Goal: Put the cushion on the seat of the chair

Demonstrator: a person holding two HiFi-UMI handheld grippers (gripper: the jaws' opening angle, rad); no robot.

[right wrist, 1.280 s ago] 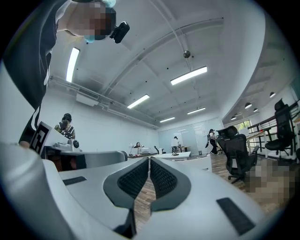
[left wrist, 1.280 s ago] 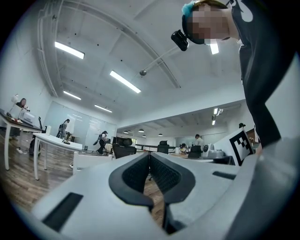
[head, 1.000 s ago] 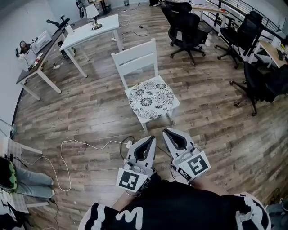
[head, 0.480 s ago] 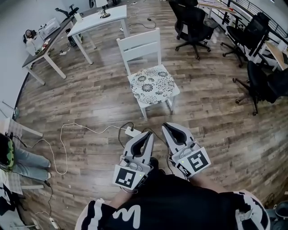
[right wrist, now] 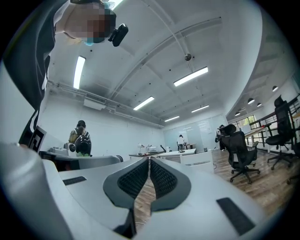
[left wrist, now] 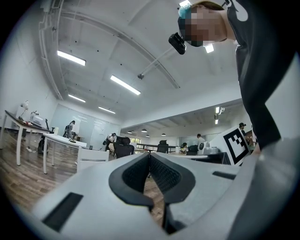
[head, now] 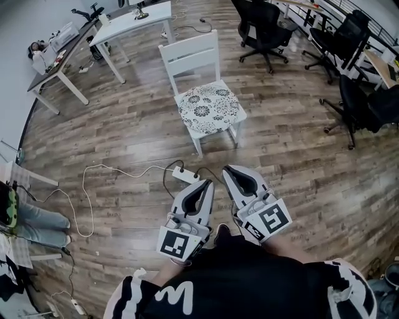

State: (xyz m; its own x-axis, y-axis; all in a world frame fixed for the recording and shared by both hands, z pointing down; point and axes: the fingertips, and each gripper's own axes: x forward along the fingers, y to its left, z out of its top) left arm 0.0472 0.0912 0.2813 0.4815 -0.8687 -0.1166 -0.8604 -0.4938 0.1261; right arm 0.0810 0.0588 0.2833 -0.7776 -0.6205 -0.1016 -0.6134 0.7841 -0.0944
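Observation:
A white wooden chair (head: 190,57) stands on the wood floor in the head view, upper middle. A round cushion (head: 209,109) with a black-and-white flower print lies on its seat. My left gripper (head: 207,182) and right gripper (head: 229,169) are held side by side close to the person's body, well short of the chair, both pointing toward it. Both are shut with nothing between their jaws. In the left gripper view the chair (left wrist: 91,158) shows small beyond the left gripper (left wrist: 149,153); the right gripper view shows the right gripper (right wrist: 149,159) with jaw tips together.
A white power strip (head: 186,176) with a trailing cable (head: 103,169) lies on the floor just ahead of the grippers. White tables (head: 134,17) stand at the back left. Black office chairs (head: 264,28) stand at the back and right (head: 365,106).
Both grippers and the view have drawn back from the chair, which now sits higher and smaller in the head view. The cushion stays on the seat.

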